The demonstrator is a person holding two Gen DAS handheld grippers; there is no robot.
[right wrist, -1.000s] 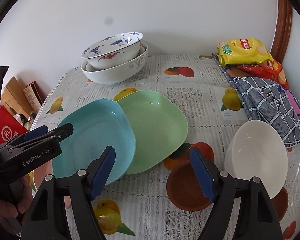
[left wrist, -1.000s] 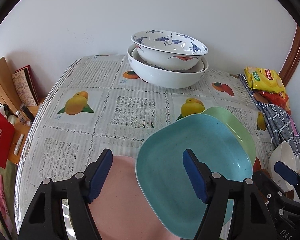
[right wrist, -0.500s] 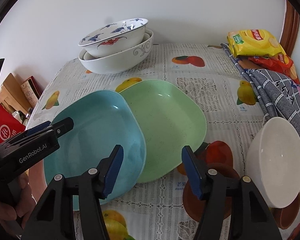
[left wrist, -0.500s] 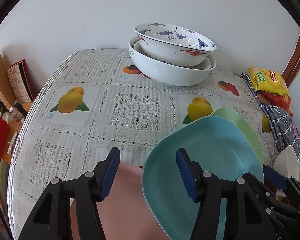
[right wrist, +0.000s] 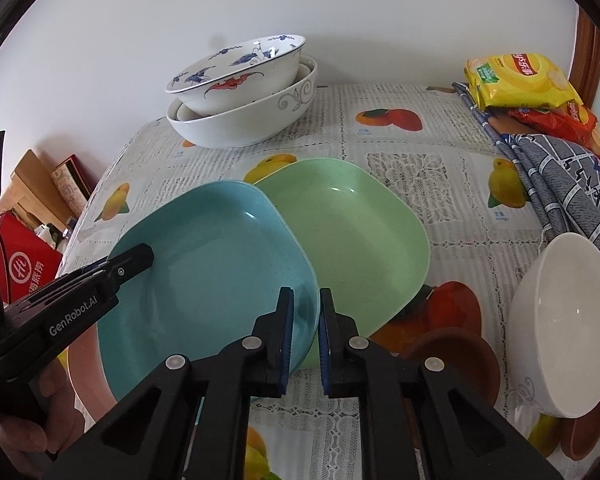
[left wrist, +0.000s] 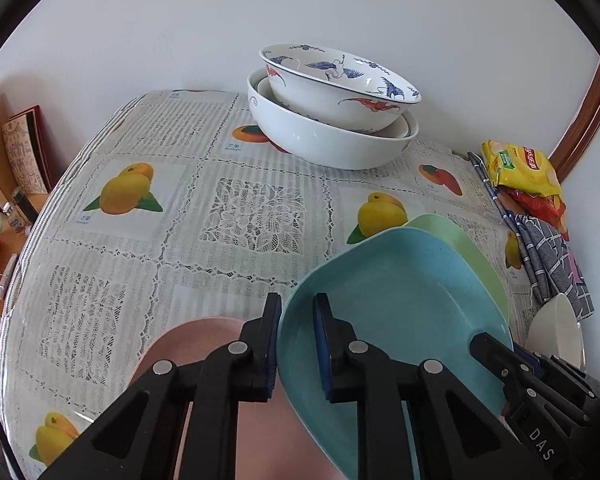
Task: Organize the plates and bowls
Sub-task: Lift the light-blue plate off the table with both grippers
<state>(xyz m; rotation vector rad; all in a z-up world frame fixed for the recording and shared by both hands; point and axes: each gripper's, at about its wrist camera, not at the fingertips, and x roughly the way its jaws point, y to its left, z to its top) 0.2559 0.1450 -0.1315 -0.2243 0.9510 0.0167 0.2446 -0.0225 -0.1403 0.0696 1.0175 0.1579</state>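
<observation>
The left gripper (left wrist: 296, 344) was closing on the near-left rim of the square turquoise plastic plate (right wrist: 216, 276); the right gripper (right wrist: 305, 336) clamped its opposite rim. Overlapping the square green plate (right wrist: 360, 240), it looked light, rigid, and likely slippery.

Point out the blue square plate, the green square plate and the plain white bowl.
blue square plate (right wrist: 220, 264): right wrist view, middle of its inner floor.
green square plate (right wrist: 356, 240): right wrist view, middle of its inner floor.
plain white bowl (right wrist: 560, 320): right wrist view, its tilted inner wall.

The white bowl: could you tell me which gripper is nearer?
Right. The right gripper clamps the blue plate's rim nearest the white bowl; the left gripper, jaws closing, takes its far rim.
</observation>
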